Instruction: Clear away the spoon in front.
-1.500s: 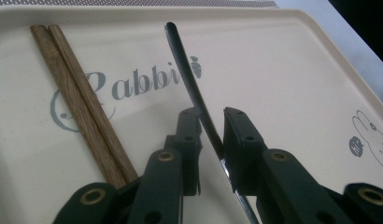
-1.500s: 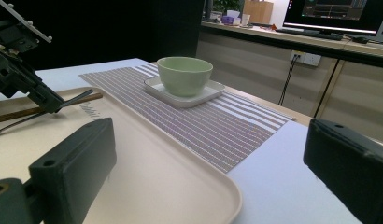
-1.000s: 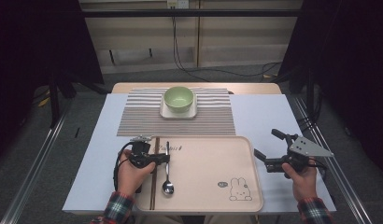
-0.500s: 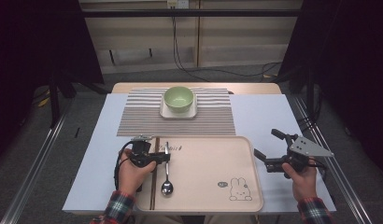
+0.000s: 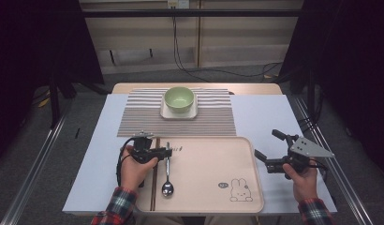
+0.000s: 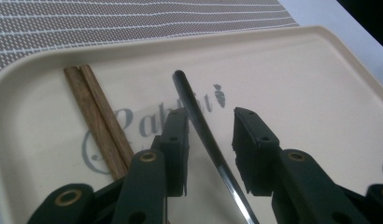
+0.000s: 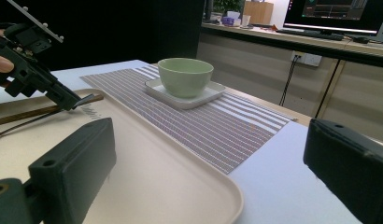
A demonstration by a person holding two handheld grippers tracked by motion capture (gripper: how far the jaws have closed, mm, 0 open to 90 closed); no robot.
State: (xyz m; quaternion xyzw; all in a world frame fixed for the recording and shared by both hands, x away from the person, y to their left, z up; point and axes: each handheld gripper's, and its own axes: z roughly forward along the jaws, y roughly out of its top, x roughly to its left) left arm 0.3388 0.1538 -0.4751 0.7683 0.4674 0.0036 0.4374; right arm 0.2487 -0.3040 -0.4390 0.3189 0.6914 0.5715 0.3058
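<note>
Left gripper [image 6: 209, 140]: jaws spread astride the spoon [image 6: 206, 135] handle, on the tray [image 5: 213, 197].
Right gripper [image 5: 266, 149]: jaws spread wide, empty, beside the tray's right edge.

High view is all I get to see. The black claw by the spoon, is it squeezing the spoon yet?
Observer: Not yet. In the left gripper view, the spoon handle lies between the left gripper's open jaws, with a gap on each side.
Operator: What are the brown sticks beside it?
Observer: Wooden chopsticks, lying side by side over grey writing printed on the tray.
Operator: What is the other claw doing?
Observer: The right gripper is wide open, looking toward the green bowl on its small white plate.
</note>
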